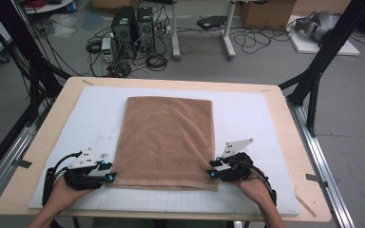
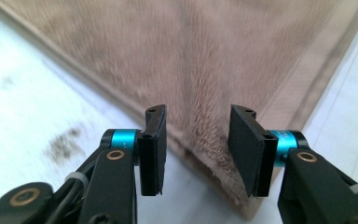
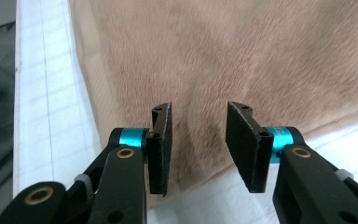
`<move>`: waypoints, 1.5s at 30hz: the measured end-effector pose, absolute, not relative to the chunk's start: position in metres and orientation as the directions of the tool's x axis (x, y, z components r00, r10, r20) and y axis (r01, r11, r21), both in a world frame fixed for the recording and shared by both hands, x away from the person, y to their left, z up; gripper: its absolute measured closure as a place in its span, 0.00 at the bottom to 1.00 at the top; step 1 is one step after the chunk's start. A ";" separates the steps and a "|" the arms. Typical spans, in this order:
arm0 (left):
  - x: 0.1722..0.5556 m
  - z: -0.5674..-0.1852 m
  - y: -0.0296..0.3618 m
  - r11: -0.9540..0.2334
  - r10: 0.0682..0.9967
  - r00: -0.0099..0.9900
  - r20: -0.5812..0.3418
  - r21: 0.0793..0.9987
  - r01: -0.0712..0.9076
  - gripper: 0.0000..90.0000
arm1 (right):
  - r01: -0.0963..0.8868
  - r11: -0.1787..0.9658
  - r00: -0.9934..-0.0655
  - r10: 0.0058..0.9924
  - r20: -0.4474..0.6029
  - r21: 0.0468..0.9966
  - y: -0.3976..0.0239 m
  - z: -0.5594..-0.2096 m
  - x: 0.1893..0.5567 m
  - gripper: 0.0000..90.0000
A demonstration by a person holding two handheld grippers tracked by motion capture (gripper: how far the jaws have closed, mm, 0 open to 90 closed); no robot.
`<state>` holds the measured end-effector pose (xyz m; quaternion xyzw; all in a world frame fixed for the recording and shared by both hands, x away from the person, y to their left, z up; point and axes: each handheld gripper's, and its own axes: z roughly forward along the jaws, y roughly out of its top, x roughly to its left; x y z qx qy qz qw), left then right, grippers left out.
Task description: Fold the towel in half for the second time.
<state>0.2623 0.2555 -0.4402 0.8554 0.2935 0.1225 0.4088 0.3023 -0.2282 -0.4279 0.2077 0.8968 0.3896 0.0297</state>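
A brown towel [image 1: 166, 137] lies folded flat on the white mat [image 1: 247, 114], its long side running away from me. My left gripper [image 1: 108, 171] sits low at the towel's near left corner. In the left gripper view its jaws [image 2: 198, 116] stand apart, with the towel's [image 2: 191, 56] hemmed edge running between them and neither pad pressing on it. My right gripper [image 1: 212, 168] is at the near right corner. In the right gripper view its jaws [image 3: 199, 112] also stand apart over the towel's [image 3: 261, 60] edge, pinching nothing.
The mat covers most of a wooden table [image 1: 285, 123], leaving bare margins at the sides and front. Black frame posts [image 1: 321, 61] stand at the far left and right corners. Computer towers [image 1: 133, 31] and cables are on the floor beyond the table.
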 end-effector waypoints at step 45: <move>0.461 -0.431 0.234 -0.285 0.818 0.566 -0.100 0.785 0.550 0.47 | 0.529 0.443 -0.684 0.727 0.055 0.724 -0.224 -0.419 0.486 0.36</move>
